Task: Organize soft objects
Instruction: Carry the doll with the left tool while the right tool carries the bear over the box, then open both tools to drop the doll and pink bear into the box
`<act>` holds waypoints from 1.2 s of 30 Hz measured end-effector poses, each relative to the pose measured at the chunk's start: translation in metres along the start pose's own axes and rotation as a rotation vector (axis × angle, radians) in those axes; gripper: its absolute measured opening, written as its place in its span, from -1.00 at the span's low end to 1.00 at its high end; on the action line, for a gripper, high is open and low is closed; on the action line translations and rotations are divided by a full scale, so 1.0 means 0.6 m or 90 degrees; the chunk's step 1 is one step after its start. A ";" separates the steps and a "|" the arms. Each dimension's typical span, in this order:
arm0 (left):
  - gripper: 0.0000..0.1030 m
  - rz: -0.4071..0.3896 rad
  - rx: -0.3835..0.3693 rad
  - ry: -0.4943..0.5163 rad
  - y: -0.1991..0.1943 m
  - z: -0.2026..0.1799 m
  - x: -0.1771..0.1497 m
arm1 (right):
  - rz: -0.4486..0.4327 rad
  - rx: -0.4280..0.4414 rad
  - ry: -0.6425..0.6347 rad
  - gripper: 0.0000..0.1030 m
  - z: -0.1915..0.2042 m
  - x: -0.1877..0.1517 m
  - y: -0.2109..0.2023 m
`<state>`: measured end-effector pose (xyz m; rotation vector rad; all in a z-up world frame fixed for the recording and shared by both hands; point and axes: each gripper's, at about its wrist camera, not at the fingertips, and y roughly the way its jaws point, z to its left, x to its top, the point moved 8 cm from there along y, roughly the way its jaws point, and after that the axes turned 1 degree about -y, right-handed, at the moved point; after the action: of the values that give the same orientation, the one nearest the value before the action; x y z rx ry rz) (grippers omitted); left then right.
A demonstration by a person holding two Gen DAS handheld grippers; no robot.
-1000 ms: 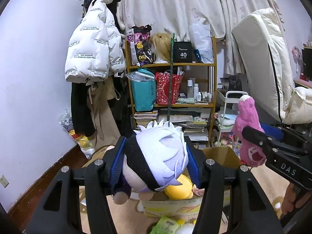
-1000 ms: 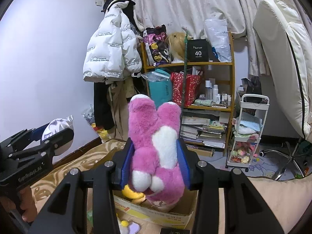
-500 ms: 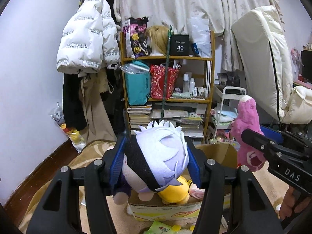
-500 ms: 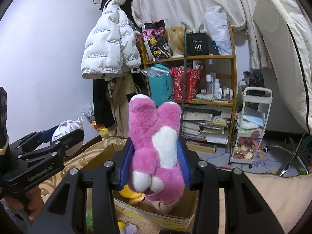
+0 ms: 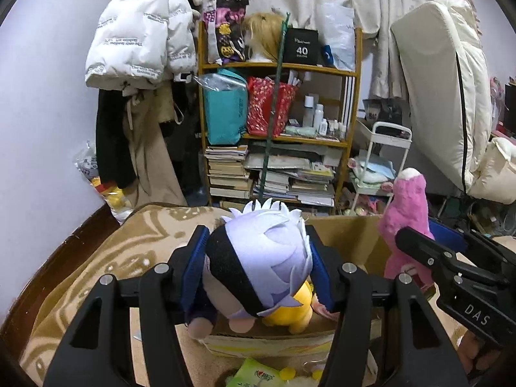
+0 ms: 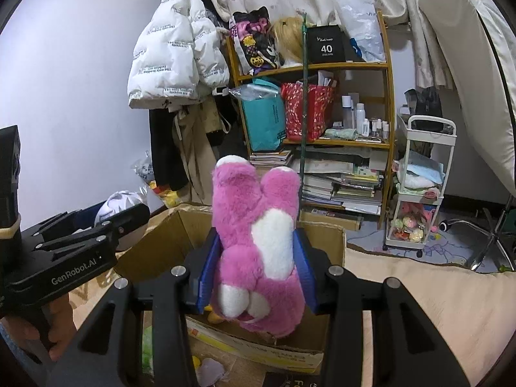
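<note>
Risks first. Both toys are held above the cardboard box (image 5: pixel 351 235), so a drop could miss: the white-haired doll (image 5: pixel 261 267) is pinched at the head only, w/ body and limbs hanging below the pads, and it could swing or catch on the near box wall when lowered. The pink plush (image 6: pixel 261 251) is squashy; a soft clamp on fur could slip, and it could tip out over the rim if released too high. The 2 grippers are close together over one box, so a knock betw. them is possible. Space inside is already partly taken by a yellow plush (image 5: pixel 293 306), which may block seating.

Left gripper (image 5: pixel 258 267) is clamped on the doll's head, blue pads at 9 and 3 o'clock of it; box lies at approx. 5 o'clock of the doll. Right gripper (image 6: pixel 258 267) is clamped on the pink plush's lower body, ears pointing to 12 o'clock; box opening sits just behind and below, 6 o'clock.
</note>
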<state>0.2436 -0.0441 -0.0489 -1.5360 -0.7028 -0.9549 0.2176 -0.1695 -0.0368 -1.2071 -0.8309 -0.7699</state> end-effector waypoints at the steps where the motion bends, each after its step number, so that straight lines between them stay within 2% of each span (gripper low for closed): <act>1: 0.11 0.002 -0.001 0.007 0.002 -0.004 -0.003 | 0.002 0.000 0.002 -0.09 -0.001 -0.002 0.001; 9: 0.12 0.027 -0.005 0.062 0.017 -0.034 -0.026 | 0.014 -0.005 0.009 -0.05 -0.009 -0.007 0.004; 12: 0.15 0.039 -0.011 0.072 0.023 -0.042 -0.036 | 0.021 -0.022 -0.014 -0.05 -0.005 -0.010 0.009; 16: 0.17 0.045 -0.006 0.075 0.029 -0.044 -0.042 | 0.027 -0.018 -0.014 -0.05 -0.005 -0.016 0.015; 18: 0.22 0.050 -0.005 0.076 0.031 -0.043 -0.045 | 0.034 -0.015 -0.013 -0.05 -0.006 -0.020 0.017; 22: 0.51 0.052 0.008 0.085 0.032 -0.042 -0.047 | 0.047 -0.010 -0.004 -0.03 -0.009 -0.025 0.022; 25: 0.57 0.049 0.017 0.092 0.030 -0.041 -0.046 | 0.047 -0.008 0.009 0.11 -0.014 -0.025 0.020; 26: 0.65 0.051 0.019 0.095 0.030 -0.040 -0.046 | 0.046 -0.008 0.011 0.19 -0.015 -0.024 0.018; 32: 0.85 0.056 0.032 0.087 0.026 -0.030 -0.044 | 0.048 -0.002 0.038 0.34 -0.023 -0.023 0.009; 36: 0.87 0.055 0.042 0.083 0.017 -0.021 -0.043 | 0.047 -0.002 0.042 0.56 -0.019 -0.024 0.000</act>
<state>0.2374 -0.0568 -0.0758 -1.4213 -0.5651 -0.9485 0.2121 -0.1799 -0.0509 -1.2019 -0.7282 -0.7466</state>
